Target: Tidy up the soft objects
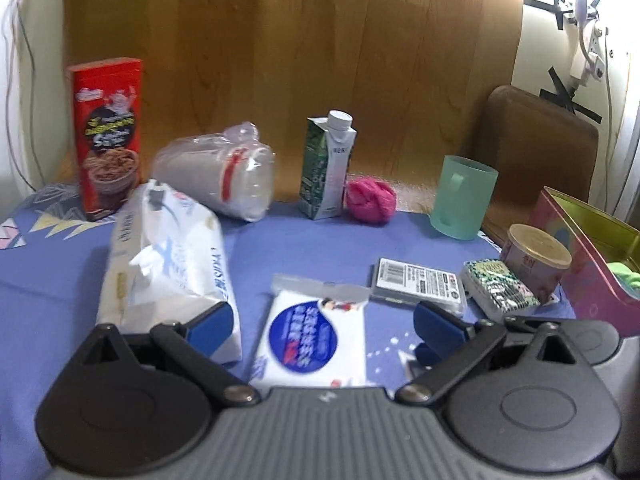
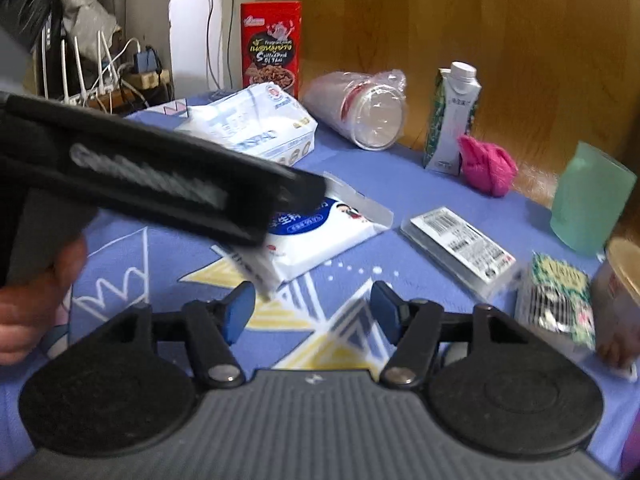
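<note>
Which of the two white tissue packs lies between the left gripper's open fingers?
The small flat pack with the blue circle; the big tissue pack lies outside them.

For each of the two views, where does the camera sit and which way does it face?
Left wrist: sits on the left gripper, looking forward and down over the blue cloth; its open jaws straddle the wipes pack.
Right wrist: sits on the right gripper, jaws open and empty; the left gripper and a hand cross its left side.
Shared: wipes pack, red box, pink cloth ball.
</note>
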The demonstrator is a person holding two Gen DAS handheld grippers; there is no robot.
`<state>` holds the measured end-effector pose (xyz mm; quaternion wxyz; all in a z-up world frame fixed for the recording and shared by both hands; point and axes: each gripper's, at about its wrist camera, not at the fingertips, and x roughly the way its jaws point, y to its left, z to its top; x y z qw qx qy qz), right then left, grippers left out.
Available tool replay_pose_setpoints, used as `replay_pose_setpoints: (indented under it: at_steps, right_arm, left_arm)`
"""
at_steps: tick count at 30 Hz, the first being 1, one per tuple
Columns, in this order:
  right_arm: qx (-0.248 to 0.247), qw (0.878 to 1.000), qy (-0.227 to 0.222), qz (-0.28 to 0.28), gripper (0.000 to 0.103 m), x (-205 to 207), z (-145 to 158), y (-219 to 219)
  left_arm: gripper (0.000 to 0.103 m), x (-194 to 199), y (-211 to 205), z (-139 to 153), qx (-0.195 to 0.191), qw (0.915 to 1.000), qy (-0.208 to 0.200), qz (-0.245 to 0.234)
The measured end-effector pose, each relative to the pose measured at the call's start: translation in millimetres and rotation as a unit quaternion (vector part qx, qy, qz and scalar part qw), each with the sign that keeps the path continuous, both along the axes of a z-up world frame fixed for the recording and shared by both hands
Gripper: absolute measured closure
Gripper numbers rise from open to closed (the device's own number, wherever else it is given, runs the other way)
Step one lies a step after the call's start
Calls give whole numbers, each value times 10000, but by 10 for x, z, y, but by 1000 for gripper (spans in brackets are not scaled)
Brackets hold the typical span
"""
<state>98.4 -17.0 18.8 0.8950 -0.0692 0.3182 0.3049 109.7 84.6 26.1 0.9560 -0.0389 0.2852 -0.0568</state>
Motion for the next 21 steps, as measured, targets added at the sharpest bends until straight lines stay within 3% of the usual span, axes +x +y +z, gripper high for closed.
replay_pose_setpoints:
  at_steps: [4,6,7,9,11,14,17,21]
  right_arm:
    - [-65,9999,40,98,22,140,-29,55]
    - [-3,9999,123,109,19,220,-41,82]
    - [25,9998,153,126,19,248,-48,98]
    - [74,9997,171,185,21,274,-55,135]
    - [137,9993,144,331,31,260,-50,169]
    - [114,9997,41,211,34,206,-42,180]
    - [419,9991,108,21,36,62,-6,40]
    - [492,9975,-449,-220,36,-376,133,-144]
  left_arm:
    - [8,279,22,-143,129,9983,531,206]
    - [16,355,146,-289,-173,9960,843,245]
    - [19,315,171,-297,-195,9968,754,205]
    - [41,255,161,-287,-251,9972,703,30]
    - [42,198,105,-252,-343,9965,753,-71]
    - [47,62,39,-233,-338,9971,683,-24]
    - [47,-192,-39,-167,-532,9975,471,-63]
    - [47,-459,-293,38,-522,9982,93,-283]
